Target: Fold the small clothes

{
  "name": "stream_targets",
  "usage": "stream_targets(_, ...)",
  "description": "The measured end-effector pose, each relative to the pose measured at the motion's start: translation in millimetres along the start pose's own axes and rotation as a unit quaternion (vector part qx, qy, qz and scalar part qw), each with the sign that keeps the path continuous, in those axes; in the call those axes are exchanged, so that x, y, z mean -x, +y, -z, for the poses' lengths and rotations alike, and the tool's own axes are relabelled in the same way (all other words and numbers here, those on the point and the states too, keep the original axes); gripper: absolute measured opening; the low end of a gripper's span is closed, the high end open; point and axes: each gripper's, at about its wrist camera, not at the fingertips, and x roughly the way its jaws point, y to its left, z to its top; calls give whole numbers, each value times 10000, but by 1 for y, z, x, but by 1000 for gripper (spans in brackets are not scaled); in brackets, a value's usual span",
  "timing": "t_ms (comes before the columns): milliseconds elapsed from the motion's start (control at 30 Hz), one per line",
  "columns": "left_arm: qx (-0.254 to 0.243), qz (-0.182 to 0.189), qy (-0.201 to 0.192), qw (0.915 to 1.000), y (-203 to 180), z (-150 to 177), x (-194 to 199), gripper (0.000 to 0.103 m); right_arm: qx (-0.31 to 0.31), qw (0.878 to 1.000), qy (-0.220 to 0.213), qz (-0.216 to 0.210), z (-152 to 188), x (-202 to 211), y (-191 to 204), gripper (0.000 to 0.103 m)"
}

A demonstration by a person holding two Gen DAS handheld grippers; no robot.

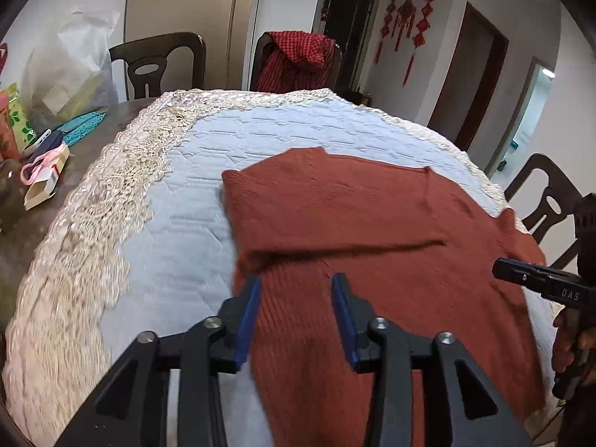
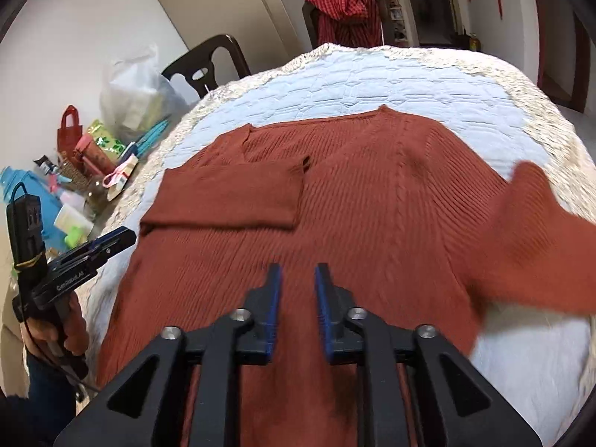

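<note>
A round table [image 1: 22, 223] is being covered by a pale blue quilted cloth [image 1: 178, 246] with a lacy cream edge; dark wooden chairs are being kept around it, and a red checked garment [image 1: 298, 59] is being hung over the far chair [image 1: 260, 63]; red knot decorations [image 1: 406, 26] are being shown on the white wall. A rust-red knitted sweater [image 2: 372, 193] is being spread flat on the quilted cloth, near the front of the table; one sleeve [image 2: 227, 201] is being laid folded across its chest, while the other sleeve [image 2: 544, 231] is being stretched out to the side, blurred. The left gripper [image 1: 296, 279] is being held just above the sweater's near edge; its blue pads are being kept partly apart, and nothing is being pinched between them. The right gripper [image 2: 298, 270] is being held over the middle of the sweater; its jaws are being kept narrowly apart, with nothing between them. Bags, boxes and small bottles are being piled at the table's left side [image 2: 93, 156].
</note>
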Motion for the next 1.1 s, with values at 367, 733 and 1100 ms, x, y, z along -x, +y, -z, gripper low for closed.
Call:
stream_targets(367, -204, 96, 102, 9997, -30, 33, 17, 51, -298, 9987, -317, 265, 56, 48, -21, 42)
stream_targets(733, -518, 377, 36, 9979, -68, 20, 7, 51, -1657, 9821, -714, 540, 58, 65, -94, 42)
stream_targets(1100, -531, 446, 316, 9971, -79, 24, -25, 51, -3010, 9428, -1274, 661, 36, 65, -162, 42)
